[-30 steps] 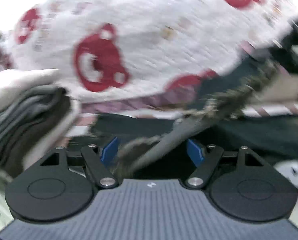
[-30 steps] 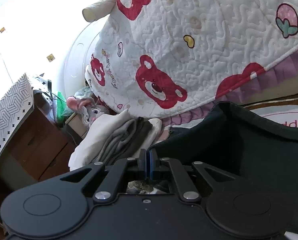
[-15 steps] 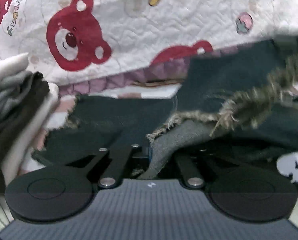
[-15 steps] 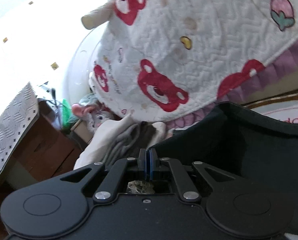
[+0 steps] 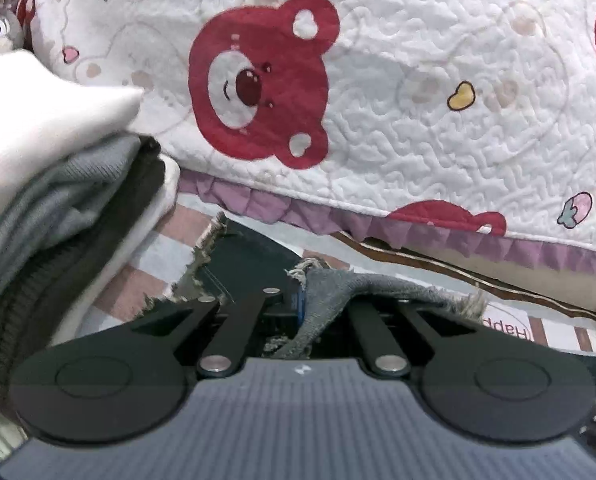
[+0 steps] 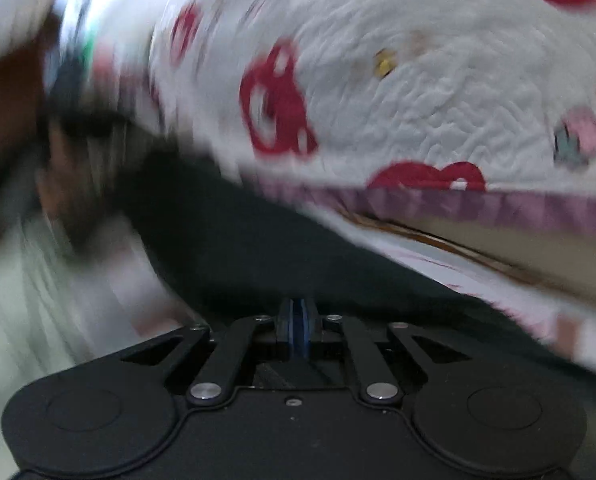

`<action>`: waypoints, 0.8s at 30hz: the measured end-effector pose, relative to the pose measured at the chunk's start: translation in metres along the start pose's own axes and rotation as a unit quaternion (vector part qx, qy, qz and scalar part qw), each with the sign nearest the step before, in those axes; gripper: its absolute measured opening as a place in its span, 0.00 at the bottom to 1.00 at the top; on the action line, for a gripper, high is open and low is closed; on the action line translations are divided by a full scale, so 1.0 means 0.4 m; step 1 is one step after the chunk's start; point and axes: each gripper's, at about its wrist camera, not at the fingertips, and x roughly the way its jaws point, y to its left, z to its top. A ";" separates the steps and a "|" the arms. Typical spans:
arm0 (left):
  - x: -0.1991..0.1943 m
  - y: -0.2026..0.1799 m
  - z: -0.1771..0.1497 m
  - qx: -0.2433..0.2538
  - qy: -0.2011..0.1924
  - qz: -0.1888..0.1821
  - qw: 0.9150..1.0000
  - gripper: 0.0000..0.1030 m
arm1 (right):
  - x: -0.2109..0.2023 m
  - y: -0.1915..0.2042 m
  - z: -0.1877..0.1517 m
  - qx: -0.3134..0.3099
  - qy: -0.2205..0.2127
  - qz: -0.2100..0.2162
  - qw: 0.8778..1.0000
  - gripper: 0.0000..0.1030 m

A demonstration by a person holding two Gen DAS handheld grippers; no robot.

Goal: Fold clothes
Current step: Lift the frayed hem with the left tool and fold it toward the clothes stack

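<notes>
The left gripper (image 5: 302, 304) is clamped on a frayed denim hem (image 5: 330, 292), angled downward. The right gripper (image 6: 297, 334) also tilts downward, its jaws opening slightly, nothing visibly between them.

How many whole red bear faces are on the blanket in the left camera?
1. The whole bear face is left of the middle of the blanket. Other red patches at the top, right and bottom edges are cut off, so more bears may be hidden.

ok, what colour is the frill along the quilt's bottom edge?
Purple, a pleated frill under the white quilt with red bears. Sharpest in the left wrist view.
</notes>
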 end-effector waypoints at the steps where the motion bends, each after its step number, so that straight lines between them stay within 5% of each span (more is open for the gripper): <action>1: -0.010 0.006 0.014 0.001 0.000 0.002 1.000 0.02 | 0.013 0.015 -0.018 -0.036 0.018 -0.018 0.999 0.08; 4: -0.039 0.040 0.044 -0.021 -0.016 0.016 1.000 0.02 | 0.044 0.022 -0.059 -0.062 0.054 -0.034 0.996 0.08; 6: -0.023 0.060 0.048 -0.020 -0.030 0.063 0.997 0.03 | 0.064 0.020 -0.076 -0.068 0.069 -0.041 0.994 0.09; 9: 0.075 0.094 0.027 -0.045 0.022 0.090 0.995 0.03 | 0.095 0.016 -0.091 -0.078 0.093 -0.046 0.992 0.09; 13: 0.186 0.072 -0.015 0.021 0.043 0.118 0.992 0.05 | 0.110 0.002 -0.112 -0.064 0.126 -0.056 0.988 0.11; 16: 0.206 0.071 0.001 0.033 0.044 0.111 0.992 0.13 | 0.104 -0.023 -0.117 -0.044 0.132 -0.062 0.988 0.20; 21: 0.201 0.143 0.029 -0.039 0.078 0.088 0.992 0.29 | 0.097 -0.067 -0.131 0.010 0.140 -0.050 0.989 0.24; 24: 0.166 0.143 0.014 0.021 0.098 0.077 0.992 0.30 | 0.094 -0.084 -0.138 0.054 0.134 -0.041 0.989 0.24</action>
